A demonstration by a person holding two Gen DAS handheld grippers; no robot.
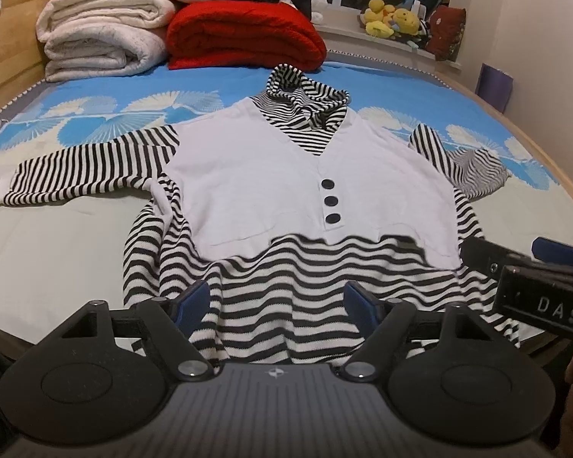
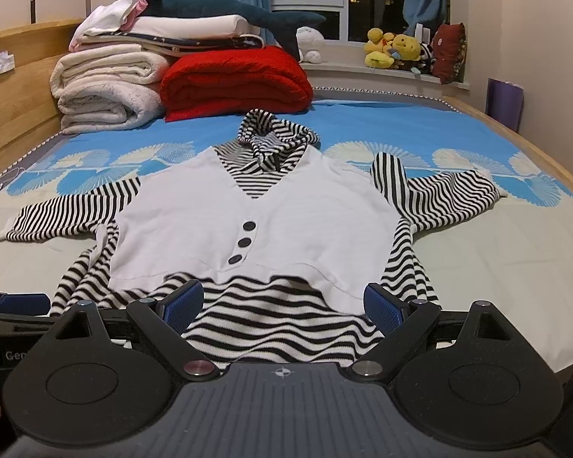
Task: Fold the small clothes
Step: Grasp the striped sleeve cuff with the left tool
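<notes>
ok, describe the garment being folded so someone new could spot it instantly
Start at the bed with the blue fan-print cover. In front of the red blanket and the rolled cream blanket, the striped top lies spread flat. It alone has black-and-white stripes under a white vest panel with three dark buttons.

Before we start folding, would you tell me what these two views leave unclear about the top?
- Hem of the top: hidden in both views behind the gripper bodies.
- Right gripper: cut off by the right edge of the left view.
- Back of the top: against the bed, unseen.
- Lettering on the gripper: cut off by the left edge of the right view.
</notes>
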